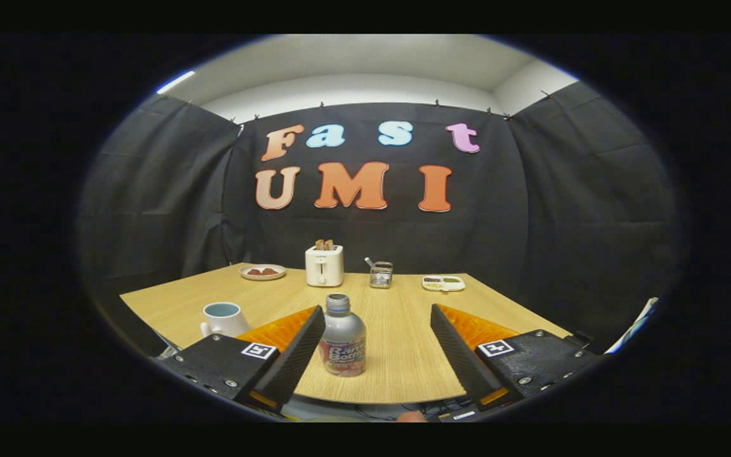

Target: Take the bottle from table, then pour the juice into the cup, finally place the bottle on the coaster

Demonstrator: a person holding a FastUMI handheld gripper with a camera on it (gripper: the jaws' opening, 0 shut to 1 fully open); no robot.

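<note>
A silver bottle [342, 336] with a printed label and an uncapped neck stands upright on the wooden table [397, 343], near its front edge. My gripper [377, 311] is open, fingers spread wide. The bottle stands between them, close against the left finger [299, 355] and well apart from the right finger [460, 349]. A white cup [224, 318] with a pale blue inside stands to the left, beyond the left finger. I cannot make out a coaster.
At the table's far side stand a white toaster [324, 265] with toast in it, a small plate [263, 271] of food to its left, a wire holder [381, 274] and a white divided dish [443, 283] to its right.
</note>
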